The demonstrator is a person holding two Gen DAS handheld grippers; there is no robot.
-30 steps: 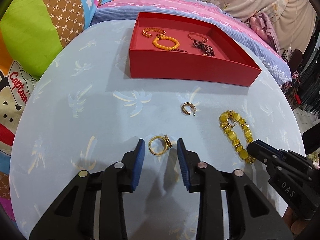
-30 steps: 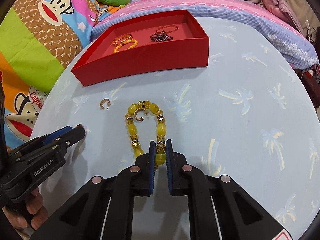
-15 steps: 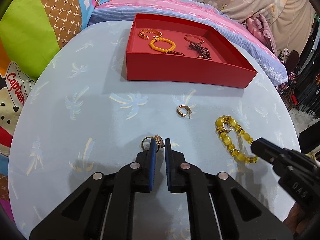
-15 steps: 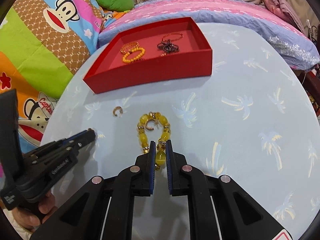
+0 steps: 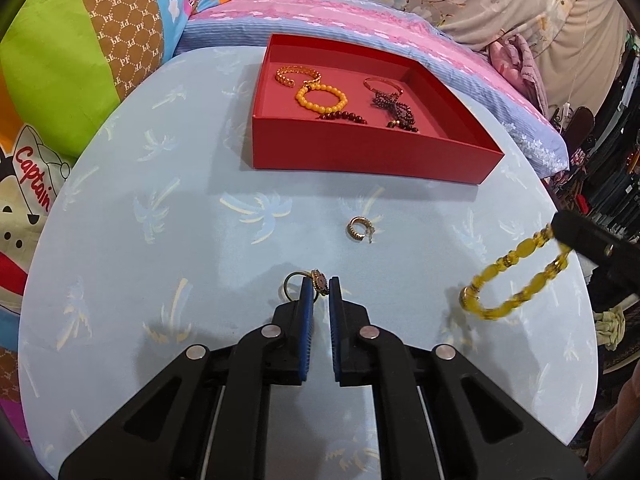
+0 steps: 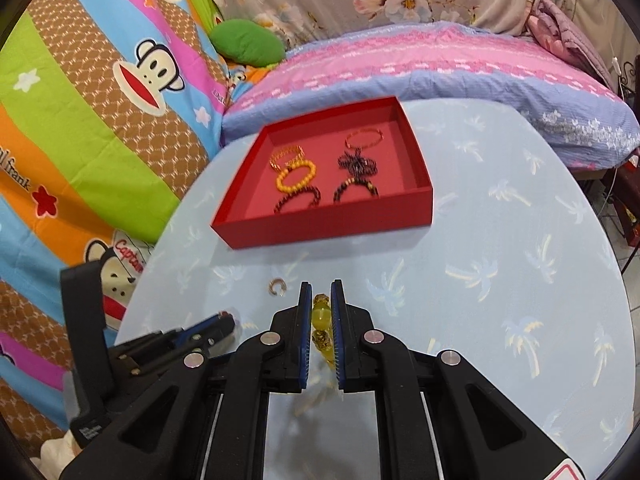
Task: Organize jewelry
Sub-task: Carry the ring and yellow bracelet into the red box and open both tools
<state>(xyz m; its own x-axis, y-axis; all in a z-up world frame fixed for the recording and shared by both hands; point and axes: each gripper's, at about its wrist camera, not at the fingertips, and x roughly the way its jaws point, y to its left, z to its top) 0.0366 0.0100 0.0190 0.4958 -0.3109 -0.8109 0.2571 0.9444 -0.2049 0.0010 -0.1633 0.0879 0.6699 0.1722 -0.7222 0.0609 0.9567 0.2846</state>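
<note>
A red tray (image 5: 360, 160) at the table's far side holds several bracelets, among them an orange bead one (image 5: 320, 98); it also shows in the right wrist view (image 6: 332, 222). My left gripper (image 5: 320, 284) is shut on a gold ring (image 5: 316, 282) just above the table. My right gripper (image 6: 320, 292) is shut on the yellow bead bracelet (image 6: 320, 316), which hangs in the air at the right of the left wrist view (image 5: 516, 280). A gold hoop earring (image 5: 358, 229) lies on the table between the grippers and the tray, and shows small in the right wrist view (image 6: 277, 287).
The round table (image 5: 160, 240) has a pale blue palm-print cloth. A bed with pink and blue bedding (image 6: 440, 64) lies behind it, and a colourful cartoon blanket (image 6: 80, 120) to the left. Dark clutter stands past the table's right edge (image 5: 608, 184).
My left gripper closed on the gold ring. My right gripper lifted the yellow bracelet off the table, and both views rose a little toward the tray.
</note>
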